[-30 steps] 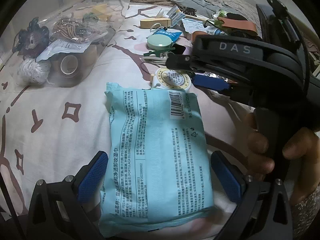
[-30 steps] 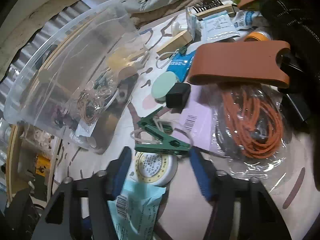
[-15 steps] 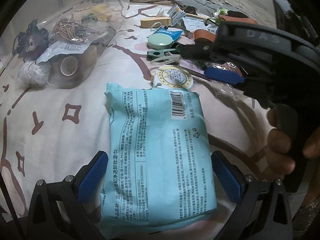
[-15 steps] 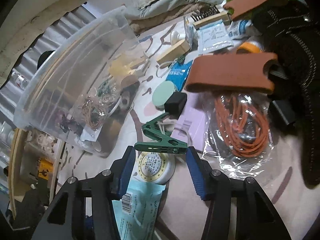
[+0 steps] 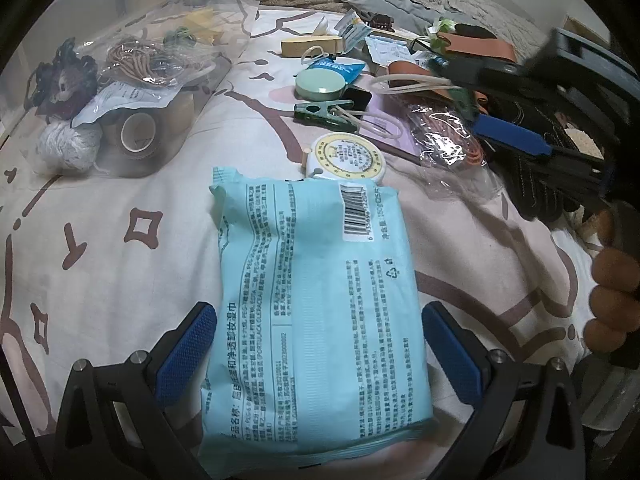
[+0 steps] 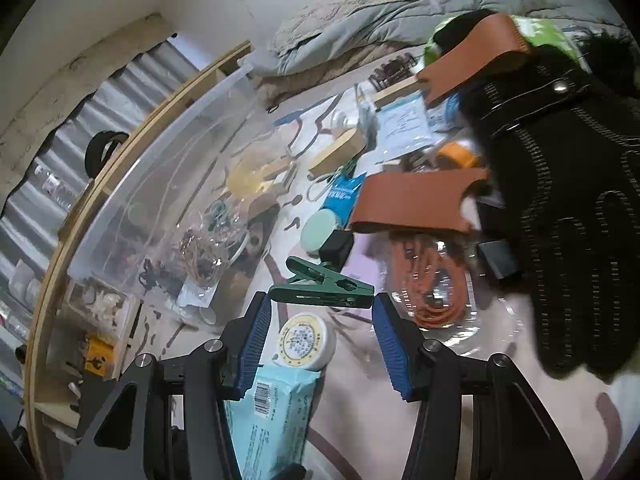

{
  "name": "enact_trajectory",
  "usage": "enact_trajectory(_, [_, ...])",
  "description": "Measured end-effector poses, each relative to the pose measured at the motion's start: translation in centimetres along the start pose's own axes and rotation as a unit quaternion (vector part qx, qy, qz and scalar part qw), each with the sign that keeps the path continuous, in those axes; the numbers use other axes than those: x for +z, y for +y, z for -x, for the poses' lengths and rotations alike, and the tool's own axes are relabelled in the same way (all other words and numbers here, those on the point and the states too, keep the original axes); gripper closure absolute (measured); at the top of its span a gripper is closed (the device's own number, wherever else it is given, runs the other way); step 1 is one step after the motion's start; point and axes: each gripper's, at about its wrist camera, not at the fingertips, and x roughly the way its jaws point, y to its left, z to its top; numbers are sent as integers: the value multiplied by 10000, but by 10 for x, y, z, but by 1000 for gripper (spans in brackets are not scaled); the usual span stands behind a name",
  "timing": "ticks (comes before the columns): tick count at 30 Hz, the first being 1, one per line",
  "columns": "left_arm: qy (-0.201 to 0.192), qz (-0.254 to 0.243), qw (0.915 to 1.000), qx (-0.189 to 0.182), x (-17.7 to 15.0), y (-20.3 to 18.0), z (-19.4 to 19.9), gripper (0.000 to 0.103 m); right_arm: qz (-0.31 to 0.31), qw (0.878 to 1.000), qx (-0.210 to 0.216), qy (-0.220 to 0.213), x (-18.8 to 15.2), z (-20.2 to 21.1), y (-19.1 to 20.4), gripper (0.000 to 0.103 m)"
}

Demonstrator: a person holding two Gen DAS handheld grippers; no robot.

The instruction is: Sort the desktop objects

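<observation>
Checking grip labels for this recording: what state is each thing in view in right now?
left gripper: open, pads either side of the wet wipes pack.
right gripper: shut on the green clip.
green clip: held end to end, closed.
second green clip: lying on the bedsheet, closed.
wet wipes pack: lying flat, barcode side up.
round tin: flat, closed.
clear storage bin: lidless, partly filled.

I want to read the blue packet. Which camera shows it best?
The left wrist view: the blue wipes packet fills the middle, its printed back and barcode facing the camera, between the left tool's pads. The right wrist view shows only one end, low down and partly behind a tool finger.
</observation>
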Motion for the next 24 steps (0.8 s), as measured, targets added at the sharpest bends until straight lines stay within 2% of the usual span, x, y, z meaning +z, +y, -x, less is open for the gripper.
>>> enact_trajectory(2, [-28,2,10000,47,1,0,0,6,-36,10000,-44,-28,0,5,-2,50])
enact_trajectory(9, [-53,-82,9997,219,1,-3,0,10,-39,9998,-177,-89,-2,15,-7,50])
enact_trajectory(16, [3,-92,9998,175,-2,-2,4,15,298,9986,-425,-132,-5,16,2,50])
enact_trajectory(20, [-62,-130,9999,87,-6,-4,10,24,428,9979,-475,-137,-6,14,6,50])
enact_trajectory(24, [-132,-51,9999,-5,-5,-3,13,25,552,9969,-530,-172,-6,15,9,50])
